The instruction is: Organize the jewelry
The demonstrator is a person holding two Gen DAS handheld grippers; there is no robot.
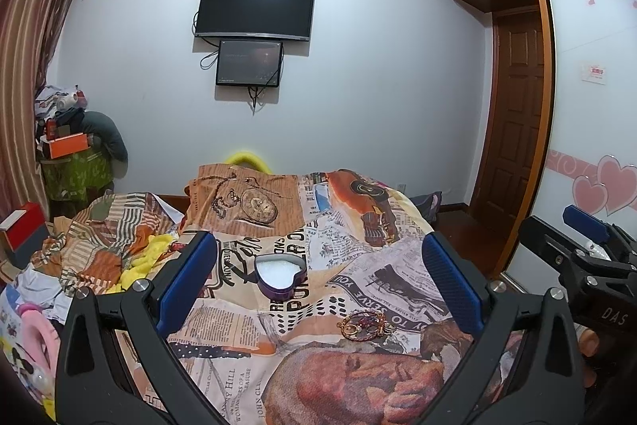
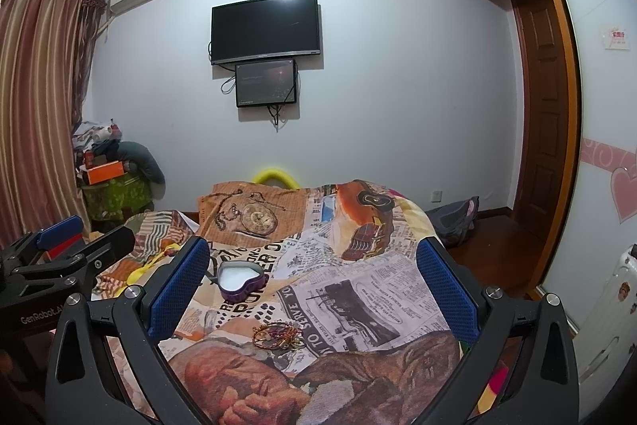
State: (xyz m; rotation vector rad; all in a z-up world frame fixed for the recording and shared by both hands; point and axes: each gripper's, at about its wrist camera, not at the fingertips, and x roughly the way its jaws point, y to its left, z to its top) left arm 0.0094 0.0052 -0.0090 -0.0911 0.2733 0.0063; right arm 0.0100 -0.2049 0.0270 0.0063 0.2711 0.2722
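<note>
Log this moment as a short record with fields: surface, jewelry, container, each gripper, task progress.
surface: bed with a newspaper-print bedspread
jewelry: small tangled pile of jewelry, gold rings and reddish pieces, lying on the bedspread nearer the cameras than the box
container: purple heart-shaped box, lid off, white lining showing, no jewelry visible inside
left gripper: open, above the bed, holding nothing
right gripper: open, above the bed, holding nothing
task progress: not started; the jewelry is apart from the box

Black gripper [image 1: 318, 277] frames, blue ribbed pads [image 1: 187, 277], silver screws.
</note>
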